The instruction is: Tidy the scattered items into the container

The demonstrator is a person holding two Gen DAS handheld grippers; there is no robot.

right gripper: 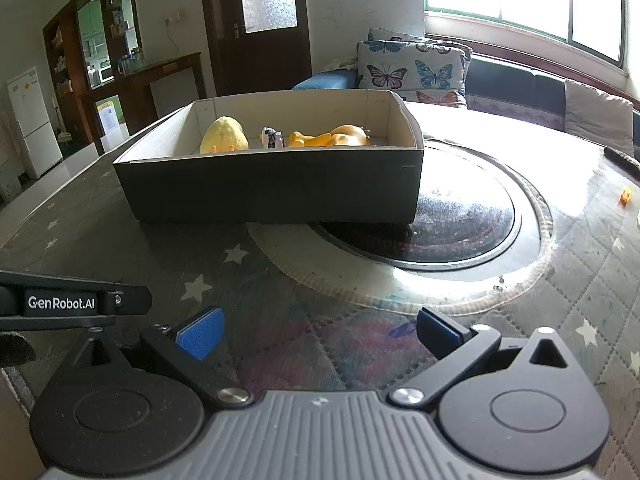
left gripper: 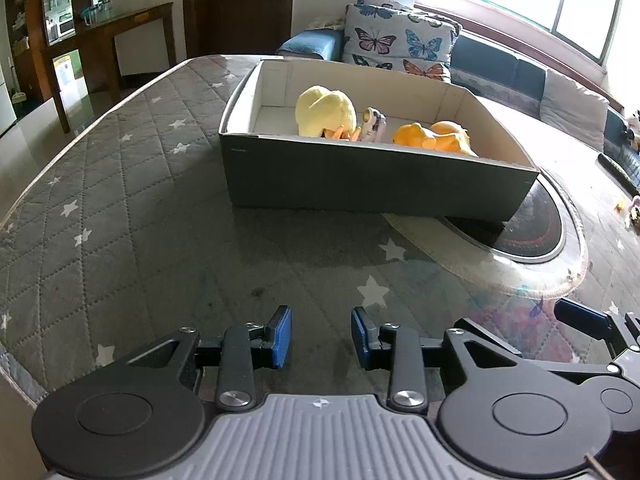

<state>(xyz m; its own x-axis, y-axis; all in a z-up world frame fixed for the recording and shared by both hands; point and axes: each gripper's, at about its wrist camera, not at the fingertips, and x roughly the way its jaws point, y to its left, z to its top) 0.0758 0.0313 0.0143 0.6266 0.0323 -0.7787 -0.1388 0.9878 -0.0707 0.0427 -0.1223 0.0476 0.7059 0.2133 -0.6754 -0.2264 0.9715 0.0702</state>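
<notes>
Both grippers empty, jaws apart; toys (left gripper: 326,112) inside box (left gripper: 376,178)

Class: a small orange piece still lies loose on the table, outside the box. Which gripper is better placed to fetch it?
Probably the right gripper: open and empty, with the orange piece on its right. The left gripper, also open, sits farther left, facing the box.
</notes>
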